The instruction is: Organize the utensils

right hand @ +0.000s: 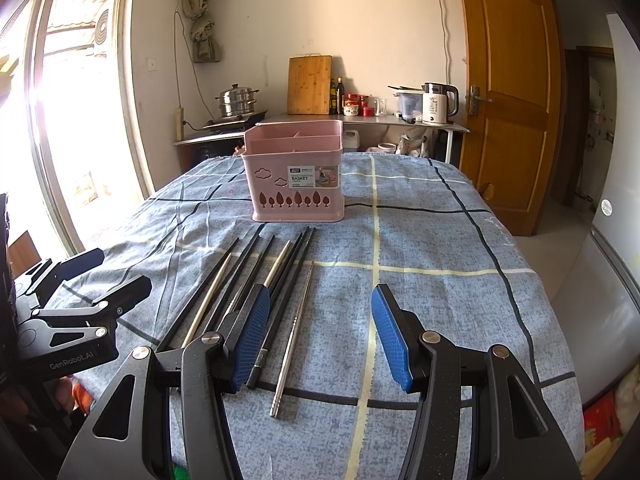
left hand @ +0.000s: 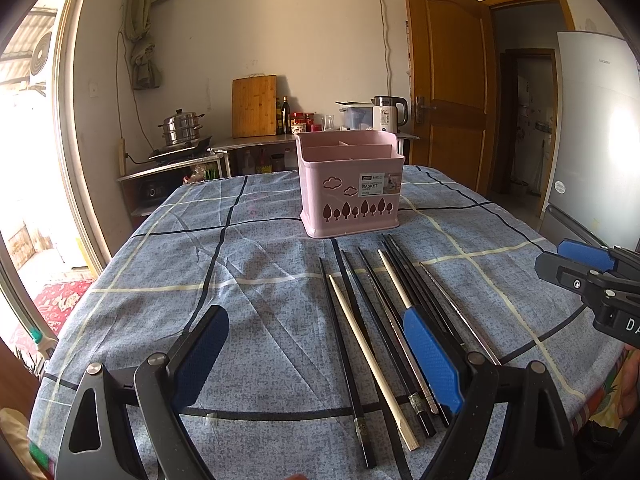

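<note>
left gripper: hovering spread, empty
right gripper: spread, empty
chopsticks: lying loose, probably overlapping; pinch one mid-shaft
basket: waiting empty

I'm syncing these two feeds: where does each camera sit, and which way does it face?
Left wrist: on the left gripper, facing the pink basket across the chopsticks; right gripper at its edge.
Right wrist: on the right gripper, same heading; left gripper at its left.
Shared: basket, chopsticks, tablecloth.
</note>
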A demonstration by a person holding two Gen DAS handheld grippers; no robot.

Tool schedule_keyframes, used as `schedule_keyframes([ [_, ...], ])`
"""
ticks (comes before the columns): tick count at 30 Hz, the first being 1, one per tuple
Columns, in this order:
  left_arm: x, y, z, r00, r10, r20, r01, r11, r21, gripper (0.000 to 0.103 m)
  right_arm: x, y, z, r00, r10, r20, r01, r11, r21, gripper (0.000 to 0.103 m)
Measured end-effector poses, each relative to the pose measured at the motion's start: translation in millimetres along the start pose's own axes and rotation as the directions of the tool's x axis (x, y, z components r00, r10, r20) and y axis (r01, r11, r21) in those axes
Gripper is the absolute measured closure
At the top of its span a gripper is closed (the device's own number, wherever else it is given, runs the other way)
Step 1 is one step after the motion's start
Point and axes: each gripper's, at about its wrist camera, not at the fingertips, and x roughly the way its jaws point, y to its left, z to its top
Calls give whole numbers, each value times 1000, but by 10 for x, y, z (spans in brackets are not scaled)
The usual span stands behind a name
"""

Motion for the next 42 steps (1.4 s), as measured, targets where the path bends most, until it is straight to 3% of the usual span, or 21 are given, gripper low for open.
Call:
schedule_keyframes([
  [29, 30, 17, -19, 1000, -12, -7, 12, 1000, -6, 13, 3, 6, 0, 1000, -1, -1, 1, 1000, -3, 49],
  [42, 559, 232, 9, 989, -40, -142, 35, 999, -40, 14, 204, -26, 44, 998, 12, -54, -12, 1000, 3, 49],
])
